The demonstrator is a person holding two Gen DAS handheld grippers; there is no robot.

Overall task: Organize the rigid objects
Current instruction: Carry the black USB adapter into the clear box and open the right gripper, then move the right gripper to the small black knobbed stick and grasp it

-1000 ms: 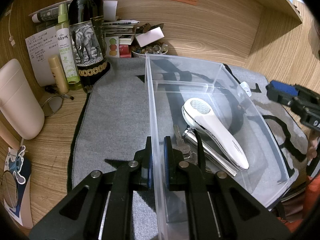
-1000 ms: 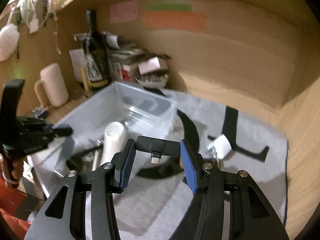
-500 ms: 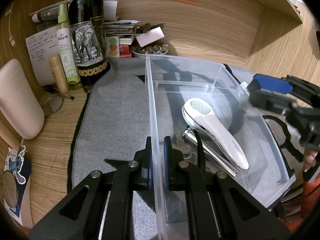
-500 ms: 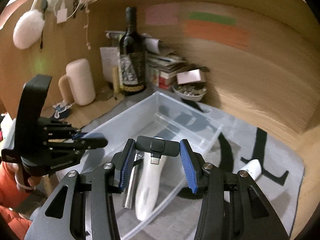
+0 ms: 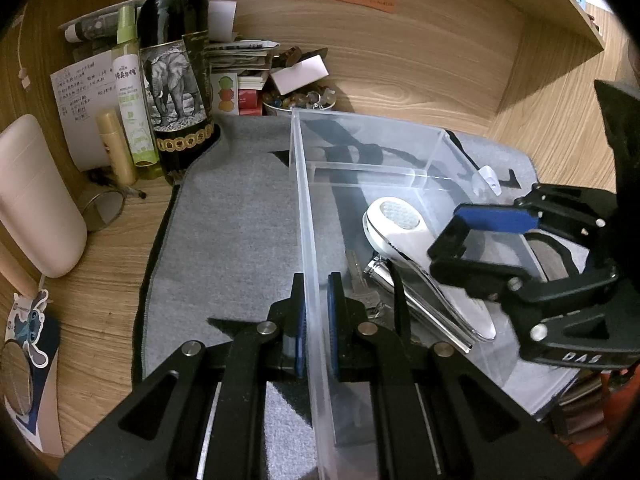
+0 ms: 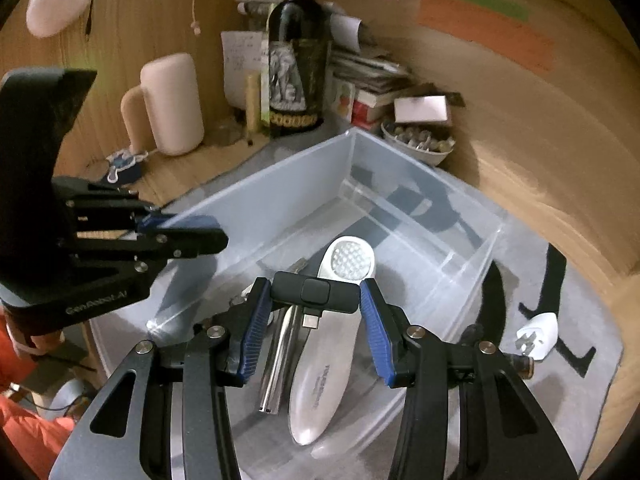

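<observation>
A clear plastic bin (image 5: 376,148) (image 6: 280,184) stands on a grey mat (image 5: 232,240). My left gripper (image 5: 316,312) (image 6: 180,228) is shut on the bin's near left wall. Inside the bin lie a white handheld device (image 5: 404,236) (image 6: 332,344), a long chrome tool (image 5: 424,304) (image 6: 280,356) and a key (image 5: 354,272). My right gripper (image 6: 314,312) (image 5: 460,244) hangs over the bin's inside, shut on a small black USB adapter (image 6: 314,296) whose plug points down. A white charger plug (image 6: 538,332) (image 5: 486,178) lies on the mat to the right of the bin.
At the back left stand a dark wine bottle (image 5: 176,72), a green spray bottle (image 5: 132,104), a pink mug (image 5: 32,196) and a round mirror (image 5: 102,210). A bowl of trinkets (image 5: 298,100) and stacked books (image 6: 372,84) sit behind the bin. Wooden walls close the back and right.
My right gripper has carried the black adapter leftward from above the mat to above the bin and slightly lower. The left gripper has kept its hold on the wall.
</observation>
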